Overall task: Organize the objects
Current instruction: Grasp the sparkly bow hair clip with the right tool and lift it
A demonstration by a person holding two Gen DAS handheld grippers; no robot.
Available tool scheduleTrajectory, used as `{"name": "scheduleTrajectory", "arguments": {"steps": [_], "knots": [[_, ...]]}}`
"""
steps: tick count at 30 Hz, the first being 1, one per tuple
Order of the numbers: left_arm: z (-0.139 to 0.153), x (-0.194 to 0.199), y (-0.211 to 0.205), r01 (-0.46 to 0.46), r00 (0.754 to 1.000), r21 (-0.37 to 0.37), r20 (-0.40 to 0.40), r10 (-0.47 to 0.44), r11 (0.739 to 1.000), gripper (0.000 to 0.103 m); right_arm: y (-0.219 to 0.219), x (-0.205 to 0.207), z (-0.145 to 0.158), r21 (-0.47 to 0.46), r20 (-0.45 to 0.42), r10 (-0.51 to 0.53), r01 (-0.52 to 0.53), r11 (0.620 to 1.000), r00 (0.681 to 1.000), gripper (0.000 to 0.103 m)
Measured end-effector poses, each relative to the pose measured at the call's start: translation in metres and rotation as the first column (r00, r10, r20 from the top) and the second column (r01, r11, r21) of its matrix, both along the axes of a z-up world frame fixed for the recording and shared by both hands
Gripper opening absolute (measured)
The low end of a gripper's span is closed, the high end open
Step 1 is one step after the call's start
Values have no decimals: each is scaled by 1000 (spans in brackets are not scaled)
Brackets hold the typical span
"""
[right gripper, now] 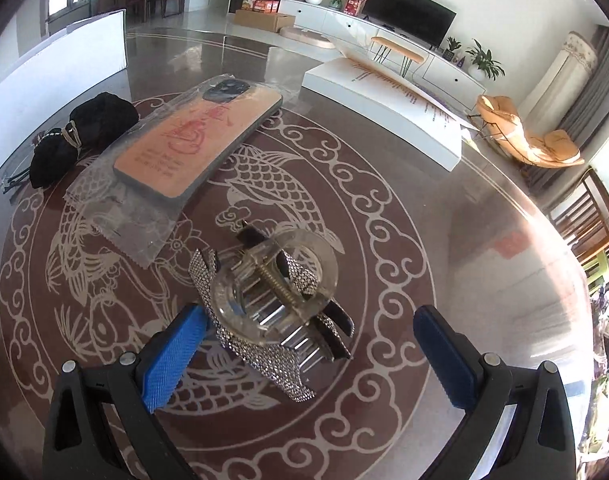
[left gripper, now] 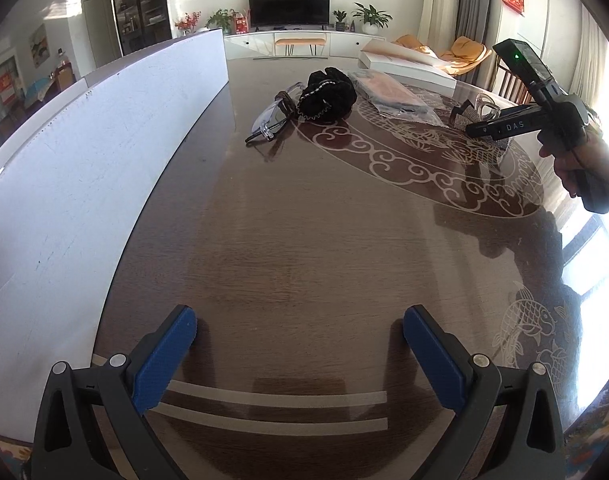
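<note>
The big brown table (left gripper: 324,240) had fish and curly clouds drawn on its glass top. Only the left camera showed the long white box (left gripper: 84,152) running along the table's left side, and the clear glasses (left gripper: 272,118) lying beside the black scrunchie (left gripper: 326,96). It also showed a hand (left gripper: 584,164) holding the right gripper (left gripper: 474,130) out flat over the table, its tip low by the sparkly hair clip (left gripper: 480,114).

Only the right camera showed the clip up close. The phone case (right gripper: 196,140) sat in its clear bag, touching the scrunchie (right gripper: 84,136). The hair clip (right gripper: 272,300) lay on the fish picture, between the right gripper's (right gripper: 310,320) blue fingers (right gripper: 172,360). Those fingers were spread wide, and the left one was just at the clip's edge.

The left gripper (left gripper: 300,322) hung over bare table near the white box, its fingers (left gripper: 164,356) spread wide too, with nothing between them.
</note>
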State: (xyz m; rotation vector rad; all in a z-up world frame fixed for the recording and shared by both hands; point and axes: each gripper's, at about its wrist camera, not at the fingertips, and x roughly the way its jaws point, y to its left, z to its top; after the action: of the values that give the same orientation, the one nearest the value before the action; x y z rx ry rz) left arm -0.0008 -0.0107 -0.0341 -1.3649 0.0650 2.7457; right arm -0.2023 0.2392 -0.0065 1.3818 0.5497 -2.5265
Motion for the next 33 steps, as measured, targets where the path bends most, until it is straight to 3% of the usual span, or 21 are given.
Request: {"name": "scheduleTrajectory", "arguments": {"steps": [2, 4, 8, 13, 15, 16, 17, 19, 22, 27, 33], "knots": [[0, 0, 0, -1, 1000, 0, 0, 1, 1000, 103, -3, -4, 2, -75, 21, 9, -8, 997, 1000, 67], [1, 0, 0, -2, 1000, 1, 1, 2, 1000, 103, -6, -3, 3, -117, 40, -31, 35, 992, 999, 60], [0, -1, 0, -6, 1000, 0, 2, 6, 1000, 103, -11, 24, 4, -161, 50, -105, 112, 981, 993, 57], [0, -1, 0, -6, 1000, 0, 3, 6, 1000, 103, -16, 88, 3, -211, 78, -226, 238, 948, 971, 57], [0, -1, 0, -6, 1000, 0, 3, 6, 1000, 103, -21, 114, 3, -230, 68, -235, 244, 942, 970, 57], [0, -1, 0, -6, 1000, 0, 2, 6, 1000, 103, -23, 125, 3, -245, 60, -236, 243, 939, 970, 62], [0, -1, 0, -6, 1000, 0, 3, 6, 1000, 103, -26, 134, 2, -261, 55, -234, 240, 935, 971, 76], [0, -1, 0, -6, 1000, 0, 3, 6, 1000, 103, -28, 146, -1, -279, 48, -229, 233, 931, 972, 93], [0, -1, 0, -6, 1000, 0, 3, 6, 1000, 103, -30, 152, -5, -249, 8, -230, 224, 942, 973, 95], [0, -1, 0, -7, 1000, 0, 2, 7, 1000, 103, -32, 148, -9, -242, 11, -212, 208, 948, 977, 103], [1, -1, 0, -6, 1000, 0, 5, 6, 1000, 103, -35, 146, -11, -228, 8, -209, 205, 952, 978, 103]]}}
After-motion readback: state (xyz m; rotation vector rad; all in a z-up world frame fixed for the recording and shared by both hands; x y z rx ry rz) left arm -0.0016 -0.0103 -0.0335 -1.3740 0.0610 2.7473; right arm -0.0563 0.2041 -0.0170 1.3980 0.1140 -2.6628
